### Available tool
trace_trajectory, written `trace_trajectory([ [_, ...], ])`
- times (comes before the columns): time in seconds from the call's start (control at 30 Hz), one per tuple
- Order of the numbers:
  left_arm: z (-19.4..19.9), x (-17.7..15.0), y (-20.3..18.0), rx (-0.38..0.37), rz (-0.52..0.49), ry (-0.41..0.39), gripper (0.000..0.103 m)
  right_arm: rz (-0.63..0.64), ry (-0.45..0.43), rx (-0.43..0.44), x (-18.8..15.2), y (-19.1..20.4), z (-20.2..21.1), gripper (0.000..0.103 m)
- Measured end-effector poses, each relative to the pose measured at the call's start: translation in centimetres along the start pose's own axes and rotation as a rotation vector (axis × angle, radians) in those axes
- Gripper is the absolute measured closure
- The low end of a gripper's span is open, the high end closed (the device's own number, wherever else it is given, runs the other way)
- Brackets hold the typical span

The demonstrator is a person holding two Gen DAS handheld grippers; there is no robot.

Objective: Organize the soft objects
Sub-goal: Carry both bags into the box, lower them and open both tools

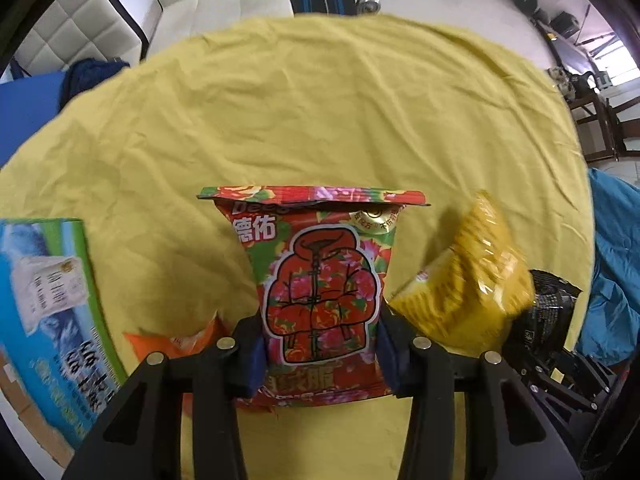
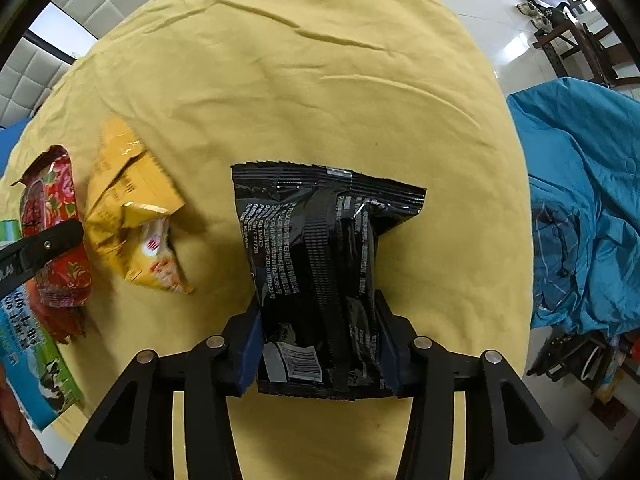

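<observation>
Nearest the lens, the left gripper (image 1: pixel 320 354) has its fingers clamped on the lower sides of the red floral packet (image 1: pixel 320 280), held over the yellow-clothed counter (image 1: pixel 320 100). Right of it lies the yellow packet (image 1: pixel 468 280). Farther right, the right gripper (image 2: pixel 320 350) pinches the black packet (image 2: pixel 316 260) likewise. Probably best to squeeze lightly and set each down flat alongside the others.

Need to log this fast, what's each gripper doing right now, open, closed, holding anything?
Left gripper: closed on the red floral packet.
Right gripper: closed on the black packet.
</observation>
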State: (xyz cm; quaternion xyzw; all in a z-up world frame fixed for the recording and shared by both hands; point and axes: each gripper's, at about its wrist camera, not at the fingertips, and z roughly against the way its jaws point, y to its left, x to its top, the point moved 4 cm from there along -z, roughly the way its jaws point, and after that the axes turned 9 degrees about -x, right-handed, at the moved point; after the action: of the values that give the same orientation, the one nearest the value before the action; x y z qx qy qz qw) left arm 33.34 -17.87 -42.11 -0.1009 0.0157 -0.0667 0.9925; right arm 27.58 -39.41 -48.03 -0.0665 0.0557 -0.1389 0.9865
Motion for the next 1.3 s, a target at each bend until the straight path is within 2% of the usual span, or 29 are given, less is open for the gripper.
trace_trajectory([
  [0.1, 2.8, -1.7, -0.9, -0.015, -0.014, -0.059, 0.062, 0.002, -0.029, 0.017, -0.8, 0.0, 1.6, 0.053],
  [0.4, 11.2, -8.0, -0.2, -0.085, -0.042, -0.184, 0.062, 0.024, -0.137, 0.089, -5.3, 1.3, 8.5, 0.053],
  [0.5, 12.5, -9.2, -0.7, -0.083, -0.061, -0.219, 0.062, 0.043, -0.18, 0.113, -7.0, 2.0, 11.4, 0.053],
  [0.6, 14.3, -9.8, 0.4, -0.104, -0.059, -0.243, 0.062, 0.058, -0.203, 0.142, -8.4, 3.2, 13.8, 0.053],
  [0.73, 17.1, -11.8, 3.3, -0.139, -0.046, -0.285, 0.062, 0.089, -0.241, 0.186, -10.4, 6.1, 17.5, 0.053],
  [0.97, 22.1, -14.1, 10.8, -0.166, -0.003, -0.34, 0.062, 0.159, -0.294, 0.249, -14.4, 14.8, 23.8, 0.053],
  [1.2, 25.0, -15.3, 20.4, -0.125, 0.048, -0.355, 0.062, 0.218, -0.257, 0.302, -16.0, 25.2, 25.3, 0.053],
  [1.3, 25.1, -15.5, 24.0, -0.096, 0.072, -0.344, 0.062, 0.252, -0.248, 0.281, -16.3, 29.0, 24.8, 0.053],
])
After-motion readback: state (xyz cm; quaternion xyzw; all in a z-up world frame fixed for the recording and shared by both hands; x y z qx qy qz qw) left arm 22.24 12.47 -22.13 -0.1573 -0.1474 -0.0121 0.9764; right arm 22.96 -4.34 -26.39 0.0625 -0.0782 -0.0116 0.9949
